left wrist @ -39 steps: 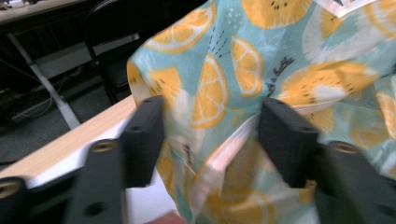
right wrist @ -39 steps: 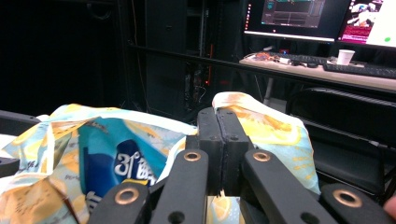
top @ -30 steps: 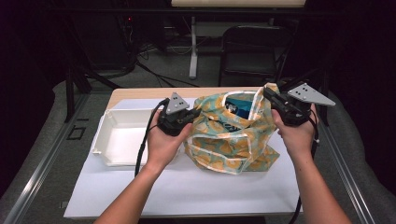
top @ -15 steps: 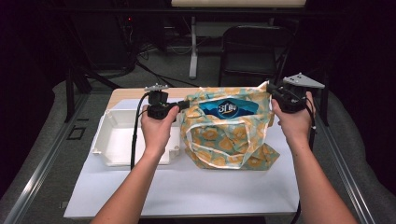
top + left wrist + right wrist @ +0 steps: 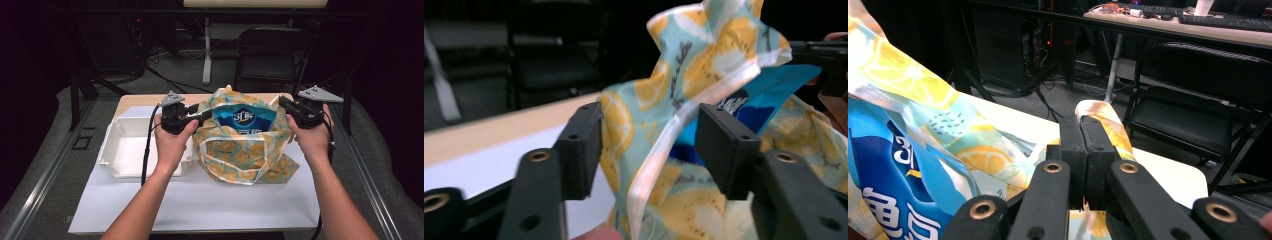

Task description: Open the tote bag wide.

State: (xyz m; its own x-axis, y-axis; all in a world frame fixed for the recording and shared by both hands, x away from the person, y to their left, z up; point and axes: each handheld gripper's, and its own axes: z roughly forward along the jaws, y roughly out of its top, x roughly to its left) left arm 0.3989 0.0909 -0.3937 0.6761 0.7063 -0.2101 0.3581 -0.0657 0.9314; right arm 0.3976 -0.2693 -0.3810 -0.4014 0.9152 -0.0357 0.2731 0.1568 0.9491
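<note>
A lemon-print cloth bag stands on the white table top with a blue snack packet showing in its mouth. My left gripper is at the bag's left rim. In the left gripper view its jaws have just been opening and the left gripper stands open, with the bag's hem loose between the pads. My right gripper holds the right rim. In the right gripper view the right gripper is shut on the bag's strap, beside the packet.
A white open tray lies left of the bag, under my left wrist. A black chair and cables stand on the floor beyond the table's far edge. The table's wooden back strip runs behind the tray.
Both hands have drawn apart since a second ago. The crumpled bag now stands up with its mouth stretched wide, and the blue packet shows more fully.
</note>
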